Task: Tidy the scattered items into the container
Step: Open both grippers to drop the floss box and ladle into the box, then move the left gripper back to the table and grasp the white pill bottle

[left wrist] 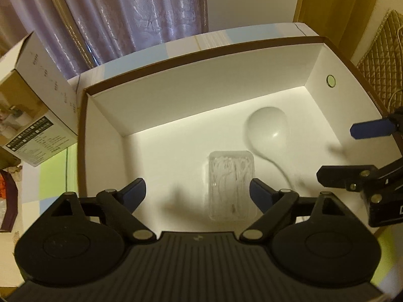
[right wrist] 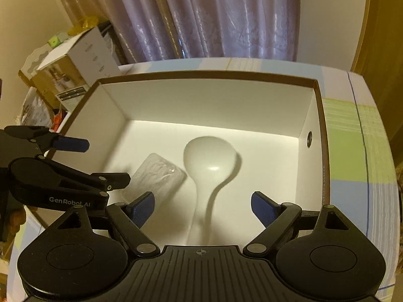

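Nearest the lens in each wrist view we see a black gripper body with blue-padded fingers spread wide and holding nothing: the left gripper (left wrist: 197,192) hangs over the near part of the container (left wrist: 201,58), and the right gripper (right wrist: 202,205) hangs over the same white-lined, brown-rimmed box from its other side. Inside, on the floor of the box, lie two items: a clear plastic case (left wrist: 231,185) of thin white sticks, lying flat, and a white rice paddle (right wrist: 210,161) with its broad head toward the far wall and its handle running back toward the right gripper. The two lie near each other; we cannot tell whether they touch. We judge both to be light and rigid. The case looks smooth and slippery, so it is best pinched across its short sides; the paddle is best taken by its narrow handle. A printed carton (left wrist: 35,100) stands on the checked worktop (right wrist: 347,151) beside the box. No loose items show outside it.
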A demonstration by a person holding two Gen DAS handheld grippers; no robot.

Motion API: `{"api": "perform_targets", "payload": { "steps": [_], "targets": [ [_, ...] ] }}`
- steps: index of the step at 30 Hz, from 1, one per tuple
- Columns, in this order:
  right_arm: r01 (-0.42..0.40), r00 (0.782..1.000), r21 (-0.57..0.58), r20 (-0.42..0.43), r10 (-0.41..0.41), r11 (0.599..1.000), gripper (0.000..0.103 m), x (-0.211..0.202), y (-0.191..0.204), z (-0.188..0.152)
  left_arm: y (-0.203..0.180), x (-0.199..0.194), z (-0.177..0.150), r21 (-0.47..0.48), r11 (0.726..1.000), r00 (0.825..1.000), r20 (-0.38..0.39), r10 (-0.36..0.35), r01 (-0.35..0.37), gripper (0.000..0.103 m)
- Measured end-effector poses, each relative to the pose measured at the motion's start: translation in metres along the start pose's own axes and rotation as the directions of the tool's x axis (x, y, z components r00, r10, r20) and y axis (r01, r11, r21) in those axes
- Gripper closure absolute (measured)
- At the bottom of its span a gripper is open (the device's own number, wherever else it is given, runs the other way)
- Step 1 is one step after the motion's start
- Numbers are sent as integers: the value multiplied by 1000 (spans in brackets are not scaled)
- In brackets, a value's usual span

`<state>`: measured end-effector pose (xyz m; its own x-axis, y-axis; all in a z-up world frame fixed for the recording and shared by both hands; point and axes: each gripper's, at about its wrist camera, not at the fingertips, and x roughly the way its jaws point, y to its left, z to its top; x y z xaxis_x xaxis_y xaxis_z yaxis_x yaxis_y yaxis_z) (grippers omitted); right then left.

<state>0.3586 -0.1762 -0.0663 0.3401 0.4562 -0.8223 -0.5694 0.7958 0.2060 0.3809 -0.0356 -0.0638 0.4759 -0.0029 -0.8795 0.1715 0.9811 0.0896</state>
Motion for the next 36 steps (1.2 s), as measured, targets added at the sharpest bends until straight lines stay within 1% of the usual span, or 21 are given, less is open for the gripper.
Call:
{"api": "perform_targets", "payload": {
  "steps": [4,5,6,8,12,15,18,21,23,28,31,33,36],
  "targets": [
    [26,1000,-26,18,-25,999,13,-8,12,-5,-1,-14,-6,5,1000,1000,21,23,-23,14],
    [32,999,-29,24,-31,999,9,-10,13,-8,-1,-17,-7,3,1000,999,26,26,-26,14],
    [39,999,-30,34,-38,999,0,-13,16,-10,0,-21,-9,-2,1000,999,32,30,-30,12],
    [54,996,-31,77,-52,998,0,-23,19,-15,0,-29,-12,-7,999,998,43,39,-38,10],
    [64,992,-10,109,-63,998,0,-36,26,-21,0,-44,-20,-7,998,996,59,60,-60,6],
    [70,989,13,132,-71,997,0,-45,31,-27,-1,-58,-26,-1,998,995,76,58,-58,5],
    [101,983,26,152,-103,995,0,-53,38,-30,0,-71,-34,1,998,993,100,60,-60,4],
    [136,975,37,174,-141,990,0,-64,43,-34,1,-85,-40,0,998,991,119,67,-67,1],
    [155,969,40,190,-159,987,0,-72,48,-38,1,-94,-46,5,998,990,131,58,-60,1],
    [131,963,62,227,-142,989,0,-92,52,-53,3,-116,-63,13,999,985,168,45,-48,1],
    [95,967,132,224,-123,987,0,-101,45,-66,8,-128,-77,13,1000,982,190,15,-18,1],
    [74,969,186,218,-115,980,0,-105,38,-75,11,-135,-88,9,1000,980,199,26,-28,1],
    [83,969,224,210,-131,971,0,-111,33,-86,15,-141,-101,1,1000,980,199,30,-31,1]
  ]
}}
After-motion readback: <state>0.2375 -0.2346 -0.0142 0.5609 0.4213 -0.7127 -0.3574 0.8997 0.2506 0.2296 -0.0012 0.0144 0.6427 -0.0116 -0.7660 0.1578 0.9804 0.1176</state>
